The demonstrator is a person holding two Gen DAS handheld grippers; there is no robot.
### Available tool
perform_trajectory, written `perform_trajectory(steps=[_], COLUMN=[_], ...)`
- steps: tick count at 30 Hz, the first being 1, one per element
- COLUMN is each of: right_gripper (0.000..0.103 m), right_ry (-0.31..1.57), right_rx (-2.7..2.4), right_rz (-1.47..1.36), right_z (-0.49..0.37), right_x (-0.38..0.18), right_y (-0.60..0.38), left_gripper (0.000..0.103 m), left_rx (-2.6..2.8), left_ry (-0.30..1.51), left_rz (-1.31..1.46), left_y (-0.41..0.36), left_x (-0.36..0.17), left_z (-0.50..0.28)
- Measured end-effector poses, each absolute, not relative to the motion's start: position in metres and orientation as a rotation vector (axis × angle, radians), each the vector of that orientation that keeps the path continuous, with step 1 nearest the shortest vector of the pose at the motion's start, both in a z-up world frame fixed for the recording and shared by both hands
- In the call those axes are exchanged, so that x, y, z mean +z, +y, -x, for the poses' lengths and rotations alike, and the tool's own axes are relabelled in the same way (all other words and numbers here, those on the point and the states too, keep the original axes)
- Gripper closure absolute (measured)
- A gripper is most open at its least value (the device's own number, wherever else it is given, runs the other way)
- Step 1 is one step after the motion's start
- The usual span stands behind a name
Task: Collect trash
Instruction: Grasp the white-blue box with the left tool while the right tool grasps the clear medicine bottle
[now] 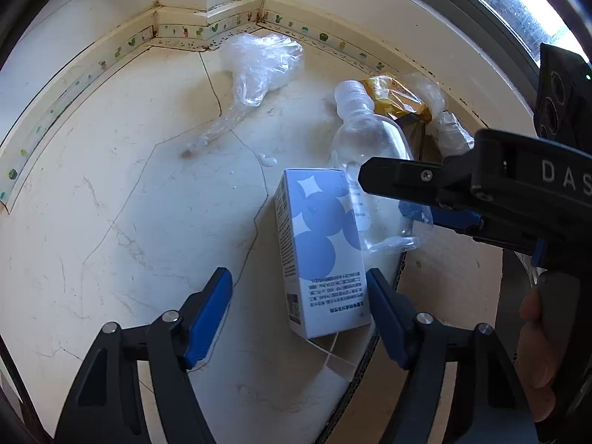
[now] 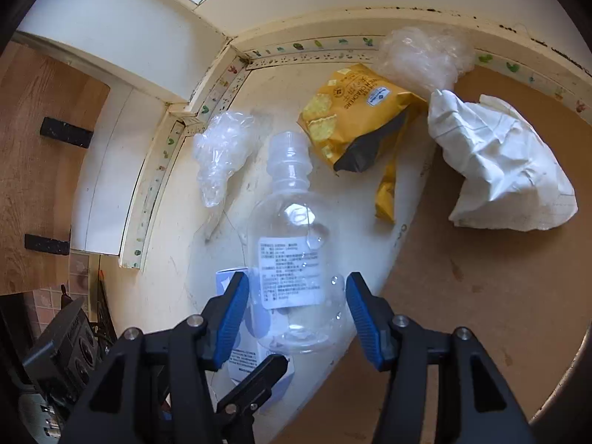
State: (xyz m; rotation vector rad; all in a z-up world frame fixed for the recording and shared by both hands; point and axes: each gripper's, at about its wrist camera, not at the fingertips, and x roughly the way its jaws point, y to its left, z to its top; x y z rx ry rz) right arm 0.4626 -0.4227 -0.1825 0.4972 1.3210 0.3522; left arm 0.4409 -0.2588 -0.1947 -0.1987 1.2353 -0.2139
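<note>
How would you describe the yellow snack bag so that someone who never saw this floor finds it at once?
Look at the floor corner where the baseboard carries small green stickers. Just in front of it, beyond the cap of the clear bottle, lies the yellow bag. It alone is coloured and printed with crackers; its neighbours are clear plastic and white paper.

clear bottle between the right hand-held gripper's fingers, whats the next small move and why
Probably close the right hand-held gripper on the clear bottle. The blue pads already flank the bottle's labelled body, with small gaps on both sides, so little more approach seems needed. The blue and white box lies beside it, in front of the left hand-held gripper.
</note>
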Motion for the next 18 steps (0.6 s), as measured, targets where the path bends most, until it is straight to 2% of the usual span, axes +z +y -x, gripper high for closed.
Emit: perform_trajectory(steps=[14,16,17,18], right_gripper=[0.049,0.049,0.05,0.05], right_ry=[1.279,1.271,1.267,1.265], right_rx=[0.349,0.349,0.349,0.348], right_rz=[-0.52,-0.527,-0.53,-0.537], right_z=[-0.457,-0.456,-0.455,-0.454], right_x=[-0.183,-0.183,-0.183,-0.184], right_y=[-0.424,-0.425,-0.426,-0.426], left_gripper=[0.033,0.051,0.065,0.067], left_rx=[-0.175,-0.191,-0.202,-0.203], left_ry=[1.236,1.229,1.233,1.234], left_rz=[0.19,0.188,0.183,0.175], left_y=[-0.241,-0.245,-0.246,-0.248], left_x=[-0.193,-0.193,-0.193,-0.192], left_z=[-0.445,-0.447,-0.448,-0.45])
